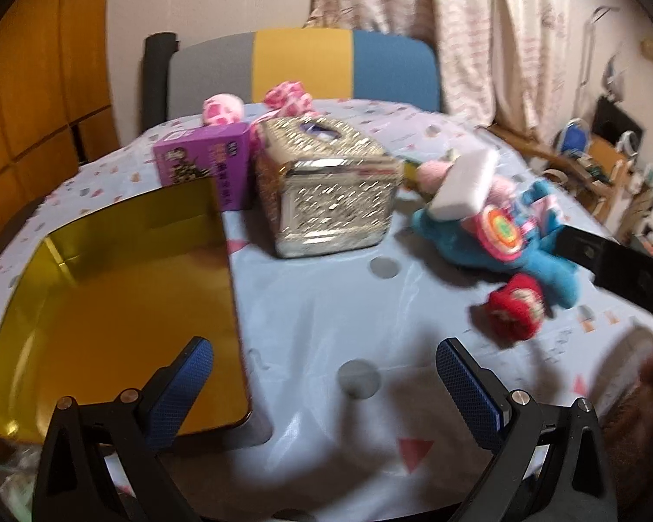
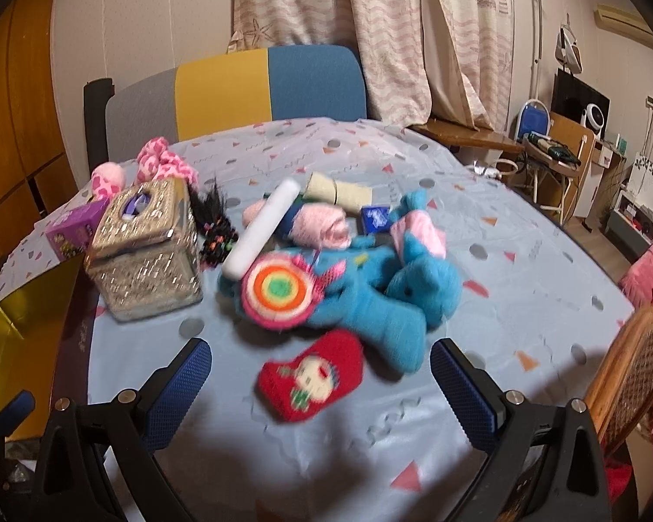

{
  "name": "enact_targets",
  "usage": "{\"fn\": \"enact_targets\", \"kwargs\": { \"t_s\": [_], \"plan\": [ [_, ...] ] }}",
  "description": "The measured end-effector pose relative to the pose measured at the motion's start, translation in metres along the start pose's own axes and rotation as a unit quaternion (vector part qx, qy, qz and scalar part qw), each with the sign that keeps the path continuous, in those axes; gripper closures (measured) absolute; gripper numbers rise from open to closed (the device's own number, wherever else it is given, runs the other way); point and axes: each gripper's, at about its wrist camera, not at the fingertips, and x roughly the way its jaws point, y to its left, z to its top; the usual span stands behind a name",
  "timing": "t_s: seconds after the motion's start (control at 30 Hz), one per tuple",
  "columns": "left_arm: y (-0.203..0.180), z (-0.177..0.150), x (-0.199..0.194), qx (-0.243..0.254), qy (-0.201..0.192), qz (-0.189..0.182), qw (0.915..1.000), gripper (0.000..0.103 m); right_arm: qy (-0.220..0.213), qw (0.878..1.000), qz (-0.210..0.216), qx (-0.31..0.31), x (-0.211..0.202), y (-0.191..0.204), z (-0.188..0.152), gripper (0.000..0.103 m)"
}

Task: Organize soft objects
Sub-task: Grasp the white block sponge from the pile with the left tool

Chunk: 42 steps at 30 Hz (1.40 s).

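A blue plush toy (image 2: 387, 300) with a round striped disc (image 2: 278, 289) lies mid-table; it also shows in the left wrist view (image 1: 540, 256). A red knitted pouch (image 2: 313, 376) lies just in front of it, also in the left wrist view (image 1: 516, 311). A white block (image 2: 261, 228), pink rolled cloths (image 2: 322, 226) and a black hair tie (image 2: 215, 228) lie behind. My right gripper (image 2: 320, 374) is open, hovering over the red pouch. My left gripper (image 1: 324, 374) is open and empty beside the open gold tin (image 1: 109, 304).
A glittery silver tissue box (image 1: 326, 191) and a purple box (image 1: 204, 161) stand at the back left, with pink spotted soft items (image 1: 287, 98) behind. A striped chair (image 2: 239, 87) stands beyond the table. A wicker chair (image 2: 635, 369) is at right.
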Motion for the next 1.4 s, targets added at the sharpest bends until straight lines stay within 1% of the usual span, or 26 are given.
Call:
{"fn": "enact_targets", "kwargs": {
  "t_s": [0.1,0.17,0.27,0.33,0.43,0.5,0.57,0.63,0.7,0.8,0.83,0.97,1.03,1.1,1.13,1.17,1.2,1.23,1.3,1.37,1.4],
  "plan": [
    [0.004,0.012,-0.008,0.002,-0.016,-0.035,0.9993,0.0,-0.007,1.0,0.002,0.011,0.006,-0.014,0.02,0.001],
    [0.006,0.027,-0.015,0.001,-0.02,-0.063,0.9978,0.0,-0.014,1.0,-0.007,0.016,0.012,-0.025,0.036,0.001],
    [0.005,0.056,-0.023,0.005,-0.02,-0.082,0.9964,0.0,-0.017,1.0,-0.016,0.018,0.025,-0.039,0.051,0.001],
    [0.003,0.079,-0.027,0.012,-0.028,-0.097,0.9949,0.0,-0.017,0.999,-0.019,0.02,0.033,-0.046,0.056,0.001],
    [-0.005,0.116,-0.028,0.029,-0.038,-0.108,0.993,0.0,-0.013,0.999,-0.016,0.027,0.046,-0.057,0.059,0.001],
    [-0.012,0.139,-0.021,0.039,-0.034,-0.116,0.9919,0.0,-0.008,0.999,-0.007,0.039,0.051,-0.064,0.059,0.001],
    [-0.017,0.16,-0.011,0.042,-0.025,-0.121,0.9915,0.0,0.0,0.998,0.012,0.059,0.055,-0.071,0.059,0.001],
    [-0.025,0.18,0.006,0.045,-0.011,-0.129,0.9905,0.001,0.008,0.996,0.029,0.086,0.059,-0.08,0.059,0.001],
    [-0.038,0.192,0.024,0.058,0.003,-0.134,0.9893,0.002,0.016,0.993,0.038,0.111,0.063,-0.089,0.058,0.001],
    [-0.066,0.198,0.046,0.096,0.022,-0.142,0.985,0.009,0.019,0.987,0.042,0.155,0.064,-0.105,0.057,0.001],
    [-0.079,0.196,0.054,0.113,0.035,-0.151,0.9814,0.009,0.019,0.985,0.043,0.167,0.064,-0.109,0.056,0.001],
    [-0.112,0.181,0.077,0.163,0.071,-0.172,0.969,0.009,0.02,0.979,0.051,0.196,0.064,-0.119,0.056,0.001],
    [-0.125,0.173,0.092,0.181,0.087,-0.172,0.9645,0.009,0.02,0.978,0.056,0.2,0.065,-0.12,0.056,0.001],
    [-0.133,0.168,0.107,0.188,0.099,-0.167,0.9628,0.022,0.019,0.978,0.058,0.199,0.065,-0.12,0.056,0.001],
    [-0.135,0.166,0.114,0.189,0.106,-0.164,0.9624,0.042,0.019,0.978,0.06,0.198,0.065,-0.12,0.056,0.001],
    [-0.136,0.164,0.121,0.189,0.114,-0.161,0.9619,0.067,0.019,0.978,0.06,0.197,0.065,-0.12,0.056,0.0],
    [-0.137,0.161,0.13,0.188,0.129,-0.163,0.96,0.065,0.019,0.978,0.061,0.197,0.065,-0.12,0.056,0.0],
    [-0.139,0.159,0.136,0.186,0.138,-0.163,0.959,0.067,0.02,0.978,0.061,0.197,0.066,-0.12,0.057,0.0],
    [-0.138,0.156,0.137,0.181,0.123,-0.159,0.9627,0.073,0.02,0.978,0.059,0.198,0.066,-0.12,0.056,0.0],
    [-0.133,0.155,0.126,0.173,0.101,-0.164,0.9659,0.08,0.019,0.978,0.058,0.199,0.066,-0.12,0.056,0.0],
    [-0.13,0.155,0.121,0.172,0.09,-0.163,0.9673,0.08,0.019,0.978,0.057,0.2,0.066,-0.12,0.056,0.0]
  ]
}}
